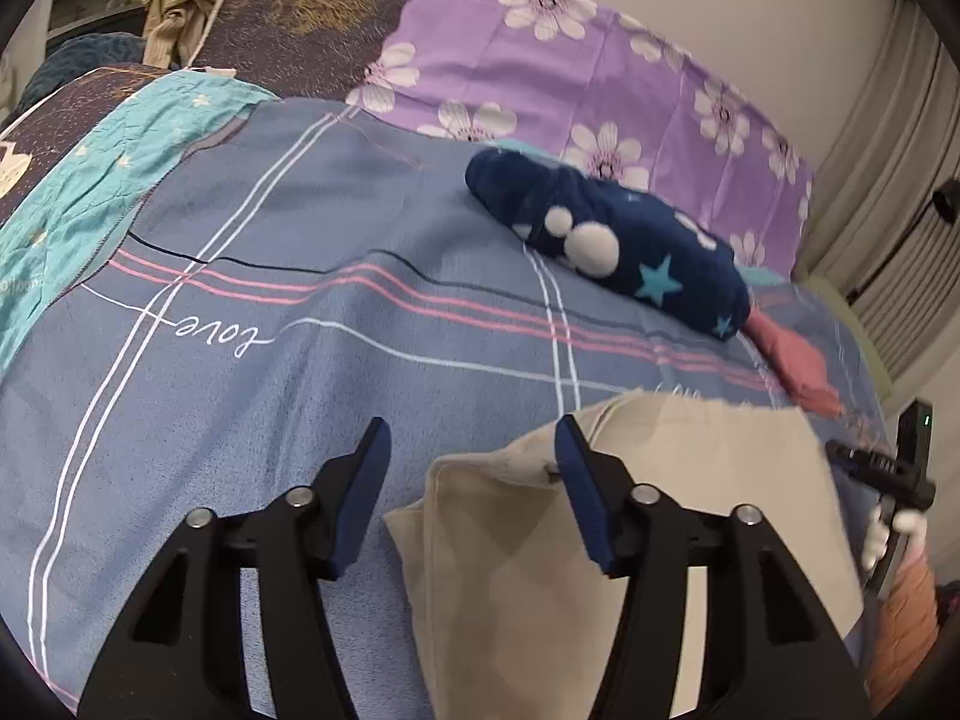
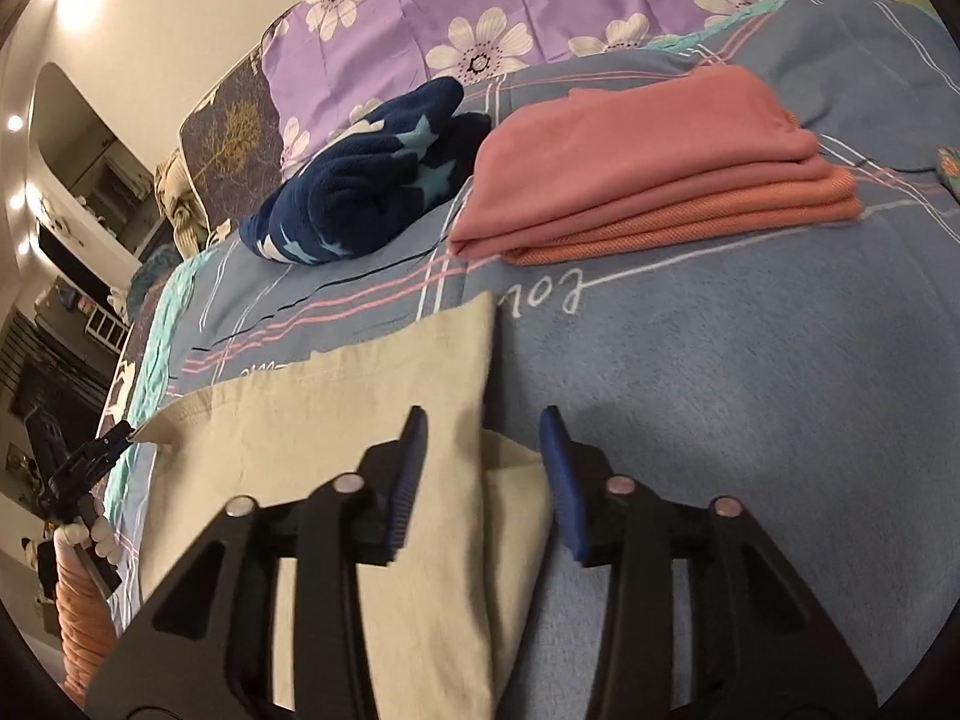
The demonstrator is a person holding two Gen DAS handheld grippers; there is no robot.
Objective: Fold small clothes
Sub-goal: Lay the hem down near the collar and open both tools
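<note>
The left gripper [image 1: 471, 450] and right gripper [image 2: 483, 441] both stand wide apart, holding nothing, over opposite edges of the beige garment [image 2: 336, 420] on the blue bedspread [image 2: 750, 390]. Beyond the garment lie a folded pink stack [image 2: 648, 162] and navy star-patterned fleece [image 1: 606, 240].

— What is the bed [image 2: 750, 372] covered with?
— A blue-grey sheet with pink and white stripes and the word "love" is spread over it; a purple flowered cloth [image 1: 576, 78] is laid at its far end.

— And what is lying directly on it?
— A beige garment [image 2: 336, 420] is spread flat nearest, a navy star-patterned fleece [image 1: 618, 246] is bunched farther back, and a folded pink stack [image 2: 648, 162] is set beside the fleece.
</note>
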